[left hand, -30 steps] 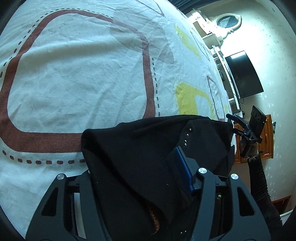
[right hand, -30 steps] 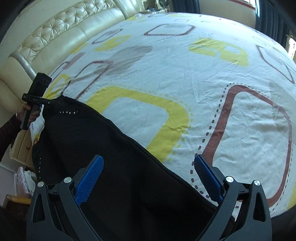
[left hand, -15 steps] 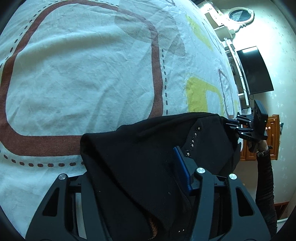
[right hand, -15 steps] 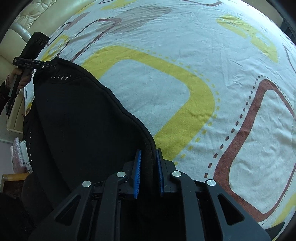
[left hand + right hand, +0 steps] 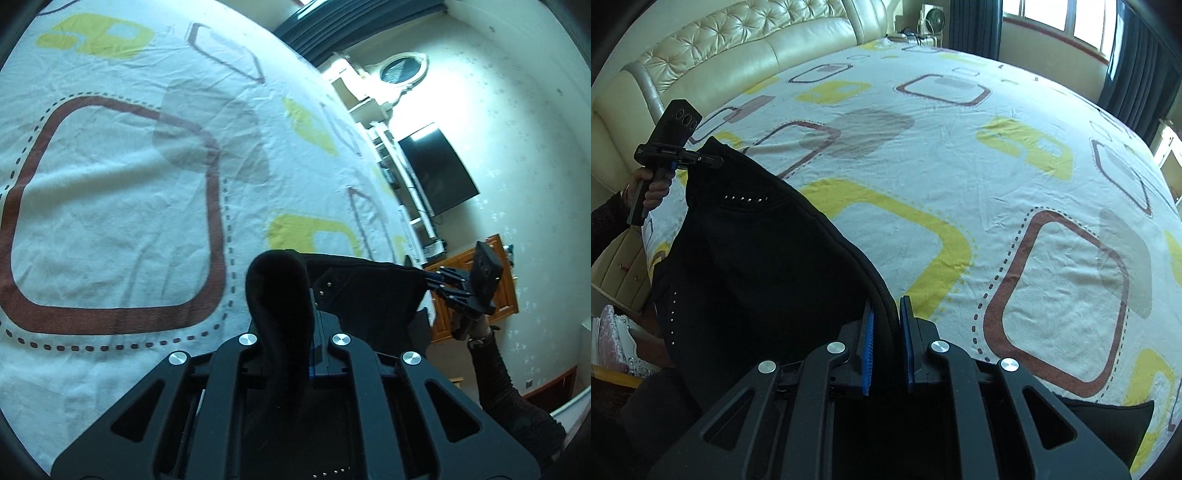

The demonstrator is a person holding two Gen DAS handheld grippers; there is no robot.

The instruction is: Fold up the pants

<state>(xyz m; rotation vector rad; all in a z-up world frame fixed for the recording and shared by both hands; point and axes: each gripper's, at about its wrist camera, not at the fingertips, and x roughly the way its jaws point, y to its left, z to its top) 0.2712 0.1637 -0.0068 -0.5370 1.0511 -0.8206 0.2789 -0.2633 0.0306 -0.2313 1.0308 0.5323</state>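
Your right gripper (image 5: 886, 325) pinches the black pants (image 5: 768, 258) at their edge, its jaws just closed; your left gripper (image 5: 312, 306) clamps another bunched fold. The pants hang stretched between them above the patterned bedsheet (image 5: 960, 155).

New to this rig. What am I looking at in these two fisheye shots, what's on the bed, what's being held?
No robot arm here: a person holds a handheld two-finger gripper in each hand, each with a fisheye camera looking along its fingers. One picture is from the left gripper, one from the right gripper; each also shows the other gripper off to the side. The surface is a white bedsheet printed with yellow and brown rounded squares. Both grippers are shut on a pair of black studded pants, its fabric stretched between them, partly off the sheet. The left jaws have just been closing, fabric between them.
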